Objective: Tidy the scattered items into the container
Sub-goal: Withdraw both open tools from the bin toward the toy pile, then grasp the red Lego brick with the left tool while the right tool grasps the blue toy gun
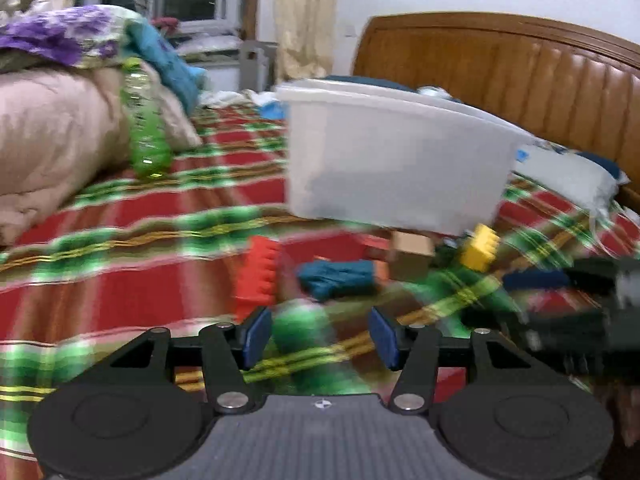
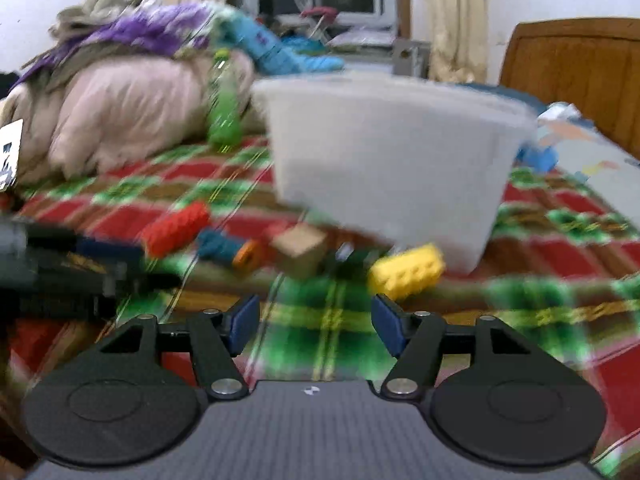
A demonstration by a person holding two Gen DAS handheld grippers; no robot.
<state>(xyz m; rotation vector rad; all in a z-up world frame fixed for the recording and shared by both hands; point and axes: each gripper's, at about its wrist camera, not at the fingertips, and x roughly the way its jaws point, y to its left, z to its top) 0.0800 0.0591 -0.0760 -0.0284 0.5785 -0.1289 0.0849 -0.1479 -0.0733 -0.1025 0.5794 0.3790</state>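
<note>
A translucent white plastic container stands on the plaid bedspread. In front of it lie a red toy brick, a teal roll with an orange end, a tan cube and a yellow toy brick. My left gripper is open and empty, just short of the teal roll. My right gripper is open and empty, just short of the yellow brick. Both views are blurred.
A green plastic bottle leans on a heap of pink and purple bedding at the left. A wooden headboard stands behind the container. Each gripper shows at the other view's edge.
</note>
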